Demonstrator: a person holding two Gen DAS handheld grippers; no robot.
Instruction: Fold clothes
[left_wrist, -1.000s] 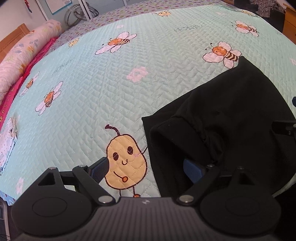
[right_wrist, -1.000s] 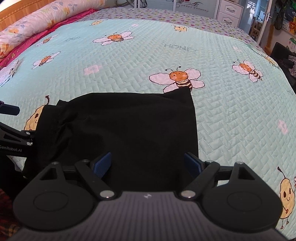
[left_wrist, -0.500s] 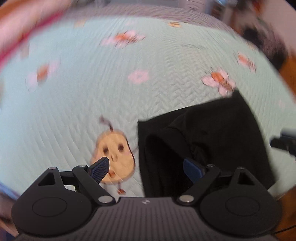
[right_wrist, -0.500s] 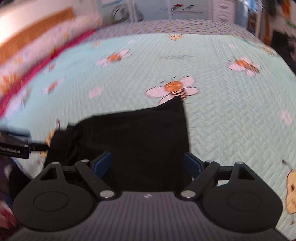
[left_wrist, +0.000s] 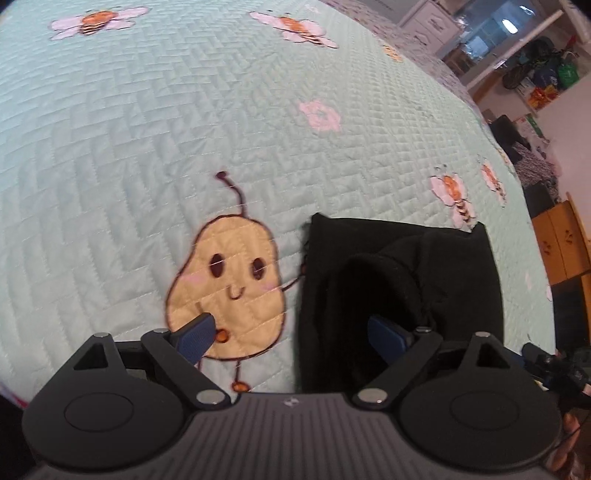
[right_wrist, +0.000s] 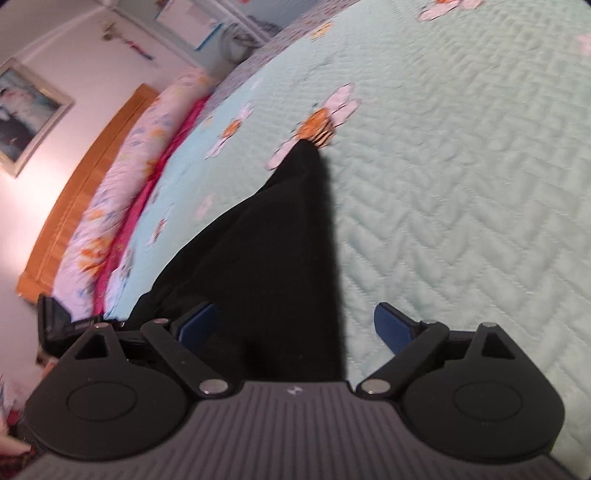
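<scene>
A black, soft fabric garment (left_wrist: 399, 280) lies flat on the pale mint-green quilted bedspread (left_wrist: 147, 147) of the bed, and everything here is placed from that garment. In the left wrist view its near side shows a rounded opening with a thick rolled hem, and its far right corner reaches a small printed bee (left_wrist: 456, 197) on the quilt. Just beside the garment's left edge is a printed tan pear-shaped cartoon figure (left_wrist: 227, 288) with a smiling face, one thin arm touching the cloth's edge.

The left gripper (left_wrist: 291, 334) hangs over the garment's left edge with its jaws wide apart: one blue pad is above the pear figure, the other above the dark opening of the cloth, neither pressing on it.

The right gripper (right_wrist: 295, 326) straddles the garment's right edge (right_wrist: 280, 266), its jaws opening, one blue pad over the black cloth and the other over bare quilt; the edge runs between them but is not clamped. Beyond the garment's far tip lies a printed bee with white wings (right_wrist: 317, 125). Left of the garment, along the bed's side, are a long floral bolster pillow (right_wrist: 122, 184), a pink sheet edge and a wooden headboard (right_wrist: 81, 177).
</scene>
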